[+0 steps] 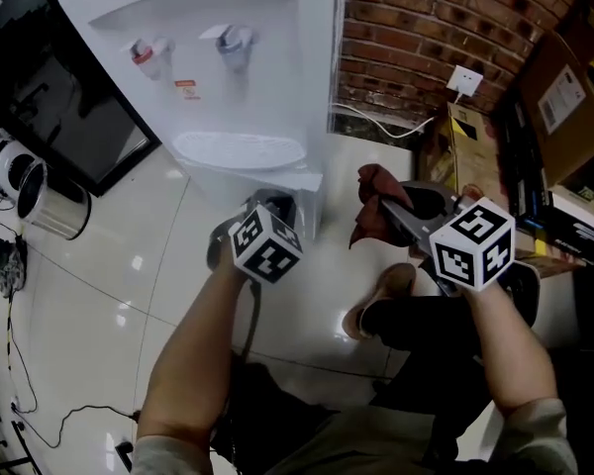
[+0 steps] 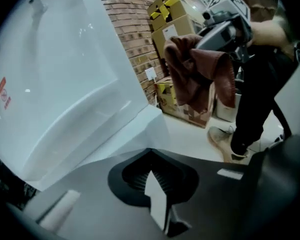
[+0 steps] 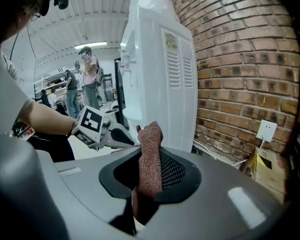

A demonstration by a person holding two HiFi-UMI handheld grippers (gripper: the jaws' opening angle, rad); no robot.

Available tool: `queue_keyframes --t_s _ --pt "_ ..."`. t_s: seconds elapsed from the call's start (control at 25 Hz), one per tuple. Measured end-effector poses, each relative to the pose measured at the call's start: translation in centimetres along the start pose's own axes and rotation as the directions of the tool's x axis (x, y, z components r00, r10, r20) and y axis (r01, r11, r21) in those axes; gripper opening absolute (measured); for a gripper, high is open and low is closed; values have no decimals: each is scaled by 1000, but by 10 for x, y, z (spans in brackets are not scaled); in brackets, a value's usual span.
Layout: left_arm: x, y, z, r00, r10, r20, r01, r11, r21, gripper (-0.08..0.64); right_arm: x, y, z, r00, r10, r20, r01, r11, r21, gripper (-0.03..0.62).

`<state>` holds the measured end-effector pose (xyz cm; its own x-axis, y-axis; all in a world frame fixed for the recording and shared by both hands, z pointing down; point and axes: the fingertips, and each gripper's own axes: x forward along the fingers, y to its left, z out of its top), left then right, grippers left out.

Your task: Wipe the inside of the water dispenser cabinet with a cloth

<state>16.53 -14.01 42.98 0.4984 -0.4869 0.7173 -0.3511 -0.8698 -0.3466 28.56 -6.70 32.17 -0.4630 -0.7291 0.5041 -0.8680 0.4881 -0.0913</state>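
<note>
Cloth (image 1: 368, 194), reddish-brown, sits right of centre in the head view, beside the white water dispenser (image 1: 240, 62). It is bunched at the tip of the right claw (image 3: 149, 146) and drapes down-left. In the left gripper view its long axis runs top to bottom, hanging in folds. Right claw is part-way closed and pinches a strip of the cloth that stands upright between the jaws. Left claw (image 2: 156, 196) is fully closed with nothing in it, low in front of the dispenser base. The dispenser's top is cut off by the upper frame edge and its lower front is hidden behind the left claw. How far the cloth hangs below the right claw is hard to tell.
</note>
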Motion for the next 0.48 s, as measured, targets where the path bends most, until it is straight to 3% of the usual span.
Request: queue_keyframes --t_s 0.16,0.48 --pt "20 16 6 993 116 5 -115 989 -90 1 0 -12 -10 1000 7 -14 -7 1000 -1 84" --pt "24 5 11 997 76 -4 -76 984 -158 0 9 -38 -34 997 -4 -80 4 1000 10 84"
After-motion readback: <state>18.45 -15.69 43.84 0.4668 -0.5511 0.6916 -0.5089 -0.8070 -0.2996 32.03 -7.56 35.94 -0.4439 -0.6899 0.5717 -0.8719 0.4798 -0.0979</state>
